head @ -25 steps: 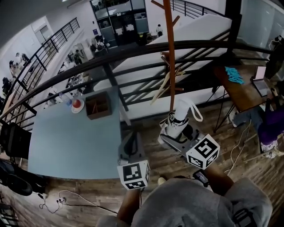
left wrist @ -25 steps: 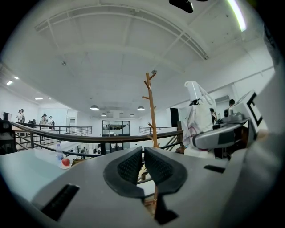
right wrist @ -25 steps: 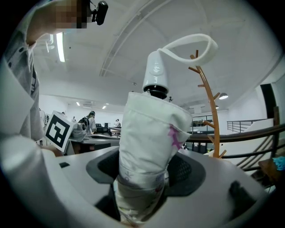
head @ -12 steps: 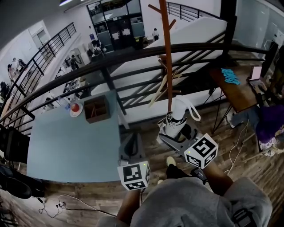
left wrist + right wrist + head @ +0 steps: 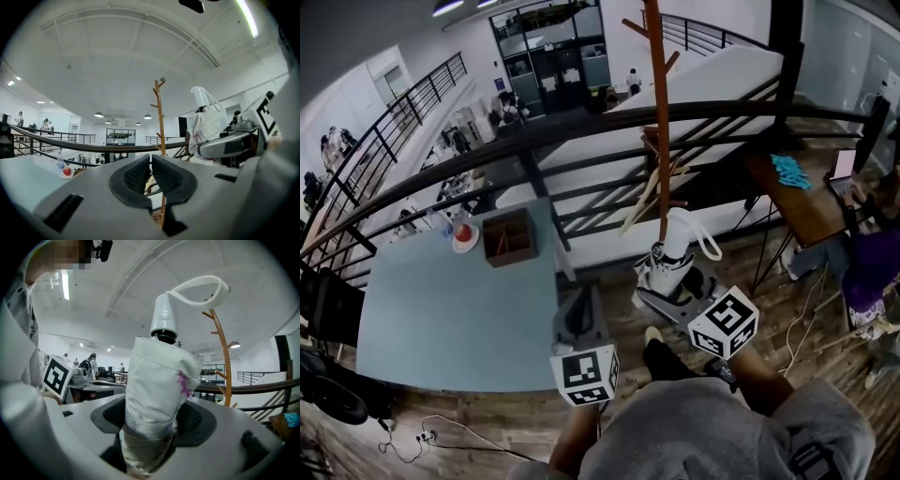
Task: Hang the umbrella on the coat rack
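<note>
Head view | my right gripper [image 5: 662, 277] clamps folded umbrella [image 5: 678, 240] by coat rack [image 5: 662, 141] | left gripper [image 5: 578, 302] closed, empty | blue table [image 5: 450, 300] left, railing [image 5: 581, 127] far

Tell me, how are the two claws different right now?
The left claw is shut with nothing in it; the right claw is shut on the folded white umbrella. In the head view the right claw sits close to the coat rack, while the left claw is by the blue table. Both are grey.
</note>
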### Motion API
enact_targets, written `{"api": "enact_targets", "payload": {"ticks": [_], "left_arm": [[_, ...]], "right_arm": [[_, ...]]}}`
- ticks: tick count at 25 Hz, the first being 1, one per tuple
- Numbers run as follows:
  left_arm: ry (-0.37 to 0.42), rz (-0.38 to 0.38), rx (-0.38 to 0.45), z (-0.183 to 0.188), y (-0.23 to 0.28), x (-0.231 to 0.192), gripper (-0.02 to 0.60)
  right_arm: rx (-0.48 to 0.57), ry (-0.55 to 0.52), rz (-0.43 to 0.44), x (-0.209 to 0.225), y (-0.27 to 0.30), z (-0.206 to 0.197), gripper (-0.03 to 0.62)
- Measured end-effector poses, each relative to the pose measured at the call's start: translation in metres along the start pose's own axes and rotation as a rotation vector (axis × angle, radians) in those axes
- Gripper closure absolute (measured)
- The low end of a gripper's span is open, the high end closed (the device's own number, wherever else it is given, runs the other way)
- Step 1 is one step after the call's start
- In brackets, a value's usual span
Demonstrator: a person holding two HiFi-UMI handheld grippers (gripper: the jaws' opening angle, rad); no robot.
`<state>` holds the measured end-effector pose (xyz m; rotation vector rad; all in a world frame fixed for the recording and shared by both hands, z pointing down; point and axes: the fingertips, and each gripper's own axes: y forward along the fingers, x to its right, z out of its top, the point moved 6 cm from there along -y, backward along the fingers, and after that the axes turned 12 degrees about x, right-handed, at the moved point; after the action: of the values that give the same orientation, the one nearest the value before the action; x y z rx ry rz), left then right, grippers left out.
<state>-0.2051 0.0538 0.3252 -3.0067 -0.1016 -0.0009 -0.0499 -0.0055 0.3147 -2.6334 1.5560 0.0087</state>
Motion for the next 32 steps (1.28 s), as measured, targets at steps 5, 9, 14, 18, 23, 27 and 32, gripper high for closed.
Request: {"api": "enact_targets", "payload": {"ticks": [5,9,14,18,23,27,32], "left_arm": [[-0.017,-0.001,-0.006,-0.002,0.012,-0.004,0.552],[0.001,-0.001,-0.01,-0.004,0.026,-0.003,0.552],[-0.002,-0.009,-0.032,-0.013,0.05,-0.007,0.554],[0.004,-0.014,-0.045,-0.02,0.071,-0.01,0.554],[-0.002,-0.02,-0.053,-0.032,0.101,-0.014,0.554],[0.003,-0.025,-0.058,-0.036,0.128,-0.021,0.554],[0.005,-0.028,-0.069,-0.041,0.165,-0.028,0.554]], "right_arm": [[0.019,0.001,0.017,0.009,0.01,0.0,0.289],[0.027,0.011,0.021,0.022,0.017,-0.002,0.289],[0.023,0.031,0.018,0.041,0.031,-0.015,0.289],[0.019,0.039,0.005,0.06,0.043,-0.02,0.289],[0.012,0.045,-0.001,0.086,0.06,-0.029,0.289],[0.006,0.051,-0.008,0.108,0.077,-0.034,0.289],[-0.001,0.053,-0.009,0.139,0.1,-0.036,0.289]]}}
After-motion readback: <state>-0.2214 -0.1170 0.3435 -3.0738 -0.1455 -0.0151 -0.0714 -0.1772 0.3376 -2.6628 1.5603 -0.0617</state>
